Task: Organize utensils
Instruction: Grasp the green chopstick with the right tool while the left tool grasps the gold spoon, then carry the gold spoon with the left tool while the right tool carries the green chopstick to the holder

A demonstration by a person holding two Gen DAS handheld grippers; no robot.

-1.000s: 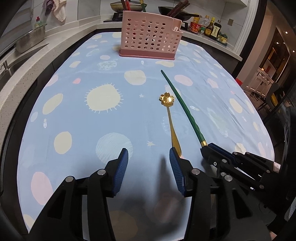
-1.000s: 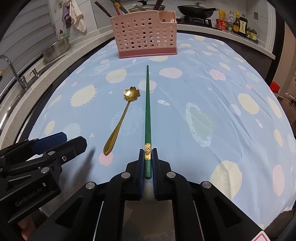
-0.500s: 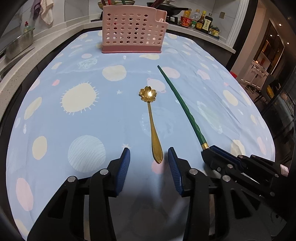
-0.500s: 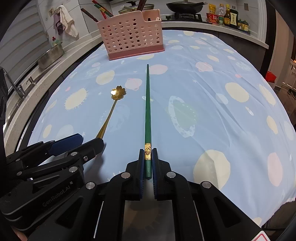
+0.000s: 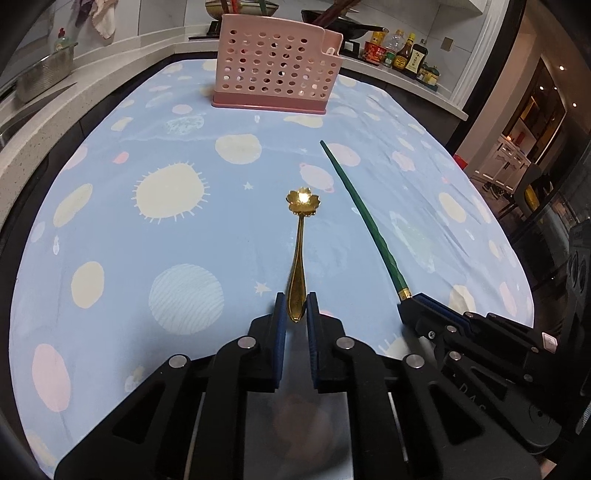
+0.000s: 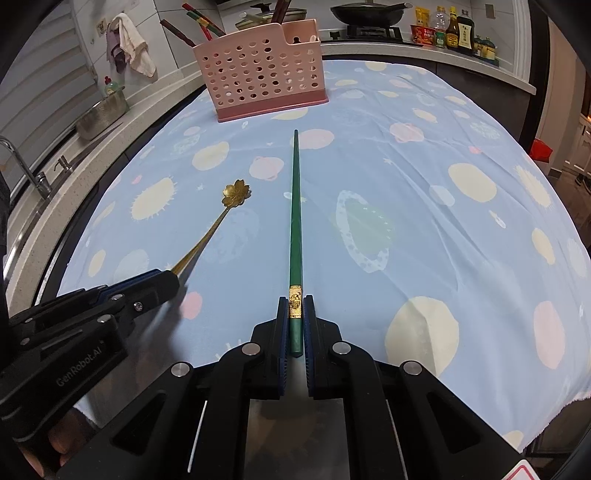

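Observation:
My left gripper (image 5: pixel 296 308) is shut on the handle end of a gold flower-bowl spoon (image 5: pixel 300 236), which points away over the table. My right gripper (image 6: pixel 296 308) is shut on the gold-banded end of a green chopstick (image 6: pixel 295 206), also pointing forward. In the right wrist view the left gripper (image 6: pixel 162 280) holds the spoon (image 6: pixel 236 194) at the left. In the left wrist view the right gripper (image 5: pixel 413 301) holds the chopstick (image 5: pixel 362 218) at the right. A pink perforated utensil holder (image 5: pixel 277 77) stands at the far side of the table and also shows in the right wrist view (image 6: pixel 262 74).
A blue spotted tablecloth (image 5: pixel 166 192) covers the table. A counter with a metal pot (image 6: pixel 101 114) and a tap (image 6: pixel 22 166) runs along the left. Sauce bottles (image 5: pixel 402 55) and a wok (image 6: pixel 369 13) stand behind the holder.
My left gripper moved forward and shut on the spoon handle; it was open before. The right gripper stays shut on the chopstick.

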